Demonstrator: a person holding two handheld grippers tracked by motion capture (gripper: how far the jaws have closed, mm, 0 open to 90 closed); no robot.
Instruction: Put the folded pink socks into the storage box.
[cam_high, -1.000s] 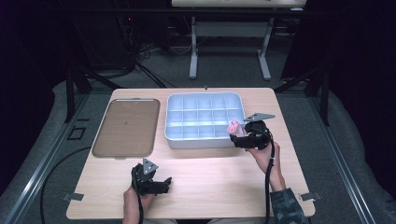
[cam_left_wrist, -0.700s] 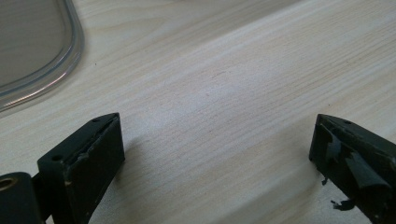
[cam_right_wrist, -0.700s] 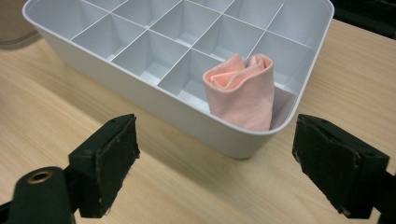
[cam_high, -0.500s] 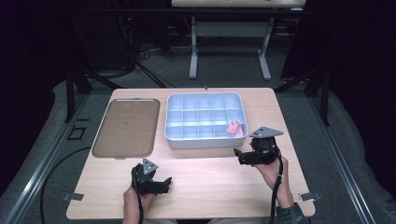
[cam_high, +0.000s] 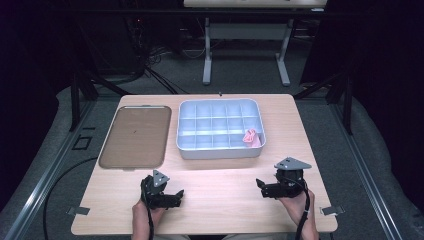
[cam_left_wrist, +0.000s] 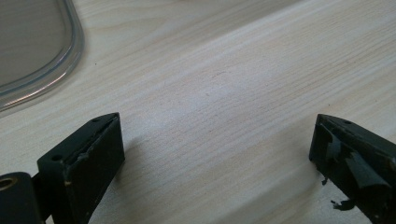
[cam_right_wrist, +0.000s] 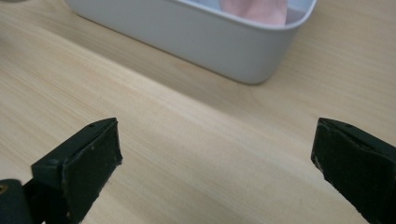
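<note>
The pink piece (cam_high: 251, 138) is small, soft-looking and crumpled, pale pink against the grey-blue bin (cam_high: 219, 150). It lies in the bin's near right corner cell, by the right wall; in the right gripper view its pink top (cam_right_wrist: 254, 9) shows just over the bin's rim (cam_right_wrist: 187, 35).

A second ago the right tool (cam_high: 260, 186) stood at the bin's near right corner beside the piece; now it is back near the table's (cam_high: 225, 200) front edge, well apart from the bin. Its jaws have just been opening and stand wide with nothing between them. The left tool (cam_high: 177, 195) has kept its place at the front left, jaws wide apart and empty.

The piece's long axis runs roughly front to back, tilted slightly; which end points where I cannot tell.
</note>
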